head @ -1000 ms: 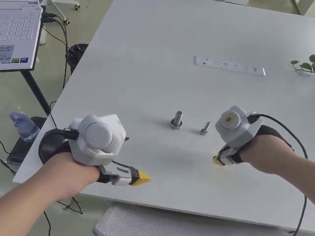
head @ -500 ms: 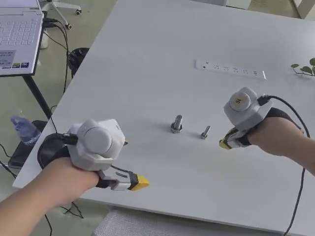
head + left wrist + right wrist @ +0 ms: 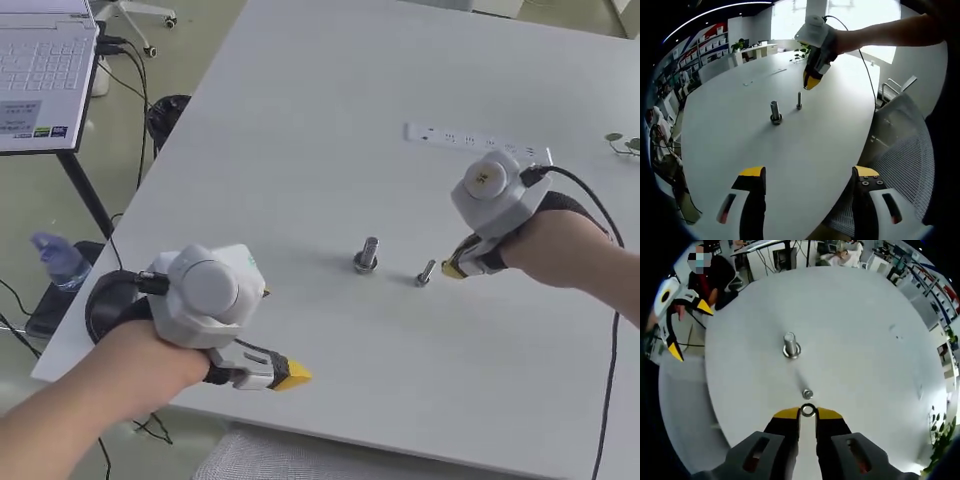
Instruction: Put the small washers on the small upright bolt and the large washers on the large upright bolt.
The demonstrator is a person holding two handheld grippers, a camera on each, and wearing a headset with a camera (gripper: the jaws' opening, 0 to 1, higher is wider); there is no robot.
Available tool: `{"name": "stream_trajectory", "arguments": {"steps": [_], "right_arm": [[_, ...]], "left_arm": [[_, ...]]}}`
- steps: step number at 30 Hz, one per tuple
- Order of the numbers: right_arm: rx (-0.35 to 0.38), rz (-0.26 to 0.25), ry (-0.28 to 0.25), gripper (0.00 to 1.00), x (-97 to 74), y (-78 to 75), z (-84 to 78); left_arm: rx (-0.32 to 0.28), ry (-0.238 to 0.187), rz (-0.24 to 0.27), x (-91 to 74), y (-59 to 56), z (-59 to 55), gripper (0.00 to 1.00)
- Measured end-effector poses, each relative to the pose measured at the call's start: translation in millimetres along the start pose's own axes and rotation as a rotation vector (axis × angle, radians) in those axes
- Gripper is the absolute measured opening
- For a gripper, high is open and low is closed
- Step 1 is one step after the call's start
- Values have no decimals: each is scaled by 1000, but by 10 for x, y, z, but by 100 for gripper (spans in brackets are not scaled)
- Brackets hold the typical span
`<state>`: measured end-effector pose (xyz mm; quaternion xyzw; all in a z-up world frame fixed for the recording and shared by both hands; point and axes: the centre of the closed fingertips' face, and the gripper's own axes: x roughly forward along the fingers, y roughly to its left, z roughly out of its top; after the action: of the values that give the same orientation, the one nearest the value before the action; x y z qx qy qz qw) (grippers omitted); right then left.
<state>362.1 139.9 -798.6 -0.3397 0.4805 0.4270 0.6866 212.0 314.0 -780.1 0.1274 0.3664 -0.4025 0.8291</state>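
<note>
Clamped on a small washer [image 3: 803,410] at the yellow tips of the right gripper [image 3: 808,412], jaws drawn almost together, ring held flat between them. Poised just short of the small upright bolt [image 3: 807,393], near its tip but not touching, low over the pale bench [image 3: 300,150]. Further along the same line, well apart from the tips, the large upright bolt [image 3: 791,346], standing straight.

Off to the other side, spread wide and holding nothing: the left gripper [image 3: 810,172], parked low by the near edge of the bench, well away from both bolts.

As to progress, judged from the layout: somewhere in the small-bolt half of the job, with this washer carried to its bolt but not yet threaded on. Possibly done already: a wider collar around the foot of the large bolt, either the bolt's own head or washers stacked there; cannot tell which. Same doubt at the foot of the small bolt. Left for this piece: centre the hole over the bolt tip, lower, let go. Cannot tell how many washers remain after it.

Further out on the bench, a white power strip [image 3: 470,140] and a sprig of plant [image 3: 630,143] at the far side. Off the bench, a laptop [image 3: 45,70] on a stand and a plastic bottle [image 3: 60,262] down by the floor.
</note>
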Motion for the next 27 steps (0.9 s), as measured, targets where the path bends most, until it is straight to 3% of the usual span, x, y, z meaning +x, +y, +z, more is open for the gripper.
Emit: {"name": "stream_trajectory", "arguments": {"steps": [7,14,20,27], "right_arm": [[-9,11,2,12,34,-24,76],[-25,24,8,12,94,4,122],[-26,24,14,12,162,-77,128],[-26,36,25,12,197,-49,119]], "left_arm": [[-2,18,3,14,42,-44,69],[-7,2,1,44,70,22,71],[-9,-20,-1,68,77,106,74],[1,-16,5,91,102,95,79]]}}
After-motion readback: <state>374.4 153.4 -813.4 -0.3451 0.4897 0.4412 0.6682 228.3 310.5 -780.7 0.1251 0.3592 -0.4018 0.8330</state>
